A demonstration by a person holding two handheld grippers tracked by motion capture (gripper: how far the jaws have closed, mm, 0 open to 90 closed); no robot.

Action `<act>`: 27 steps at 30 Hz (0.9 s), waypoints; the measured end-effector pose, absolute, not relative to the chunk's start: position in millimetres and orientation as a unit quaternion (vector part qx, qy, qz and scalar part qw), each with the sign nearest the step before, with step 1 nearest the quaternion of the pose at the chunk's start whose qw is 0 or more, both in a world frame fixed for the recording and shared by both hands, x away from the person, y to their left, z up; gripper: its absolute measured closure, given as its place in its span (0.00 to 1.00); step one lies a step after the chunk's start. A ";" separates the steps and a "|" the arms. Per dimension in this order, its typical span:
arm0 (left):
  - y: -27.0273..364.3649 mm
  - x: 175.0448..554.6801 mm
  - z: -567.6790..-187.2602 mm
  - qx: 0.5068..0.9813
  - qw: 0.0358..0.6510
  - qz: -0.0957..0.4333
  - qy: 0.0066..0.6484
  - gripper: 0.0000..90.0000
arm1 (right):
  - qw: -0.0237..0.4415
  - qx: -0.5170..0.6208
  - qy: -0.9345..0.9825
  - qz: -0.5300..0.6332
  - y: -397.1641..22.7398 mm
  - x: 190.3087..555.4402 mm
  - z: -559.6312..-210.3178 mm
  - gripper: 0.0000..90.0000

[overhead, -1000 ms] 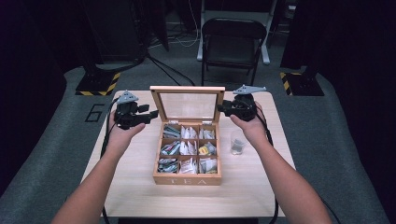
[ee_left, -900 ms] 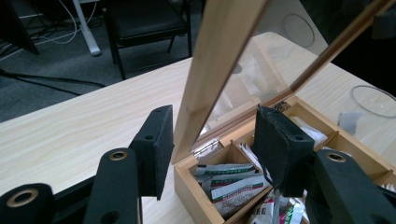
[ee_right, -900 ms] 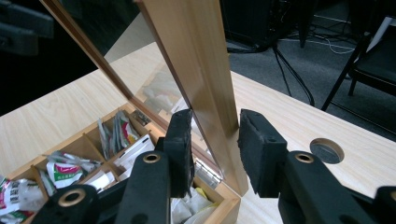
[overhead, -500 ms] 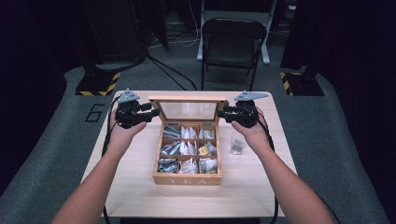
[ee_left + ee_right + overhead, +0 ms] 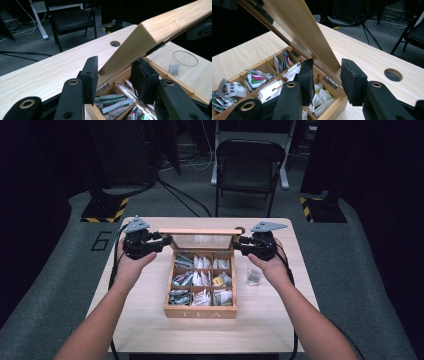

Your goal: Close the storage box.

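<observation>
Forearms stretched forward, left gripper (image 5: 164,241) and right gripper (image 5: 241,243) at the lid (image 5: 202,231) ends — jaws parted, straddling its side edges, tea box (image 5: 201,312) open

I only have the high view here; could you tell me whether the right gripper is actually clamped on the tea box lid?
Observer: No. The right gripper has its jaws apart, with the lid edge just beyond them, near a hinge.
Operator: And the left one?
Observer: The left gripper straddles the lid's end; I cannot tell whether both pads press it.
Operator: Is the glass empty?
Observer: No, the glass holds what looks like a grey tea bag.
</observation>
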State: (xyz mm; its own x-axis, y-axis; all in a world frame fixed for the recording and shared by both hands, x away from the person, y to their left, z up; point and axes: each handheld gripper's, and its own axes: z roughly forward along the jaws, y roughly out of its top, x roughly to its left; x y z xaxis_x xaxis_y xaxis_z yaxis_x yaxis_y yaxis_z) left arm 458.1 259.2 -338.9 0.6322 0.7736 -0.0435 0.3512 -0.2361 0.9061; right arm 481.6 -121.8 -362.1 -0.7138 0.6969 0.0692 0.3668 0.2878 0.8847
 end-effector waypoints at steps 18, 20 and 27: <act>262.1 433.9 -332.9 0.765 0.494 0.215 0.353 0.63 | 0.162 0.334 0.785 0.496 -123.9 470.8 -370.0 0.68; 262.7 430.7 -335.4 0.764 0.495 0.215 0.353 0.63 | 0.160 0.332 0.786 0.496 -124.7 467.6 -370.7 0.68; 263.3 417.8 -344.0 0.768 0.493 0.213 0.348 0.62 | 0.163 0.322 0.788 0.498 -126.2 453.1 -373.7 0.67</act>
State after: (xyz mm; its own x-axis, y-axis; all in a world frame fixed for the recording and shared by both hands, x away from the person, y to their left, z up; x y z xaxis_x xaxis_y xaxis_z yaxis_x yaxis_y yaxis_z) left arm 417.8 263.3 -344.0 0.6666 0.7452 -0.0164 0.3255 -0.2712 0.9058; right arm 453.1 -126.2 -373.7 -0.7397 0.6698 0.0643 0.3456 0.2963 0.8904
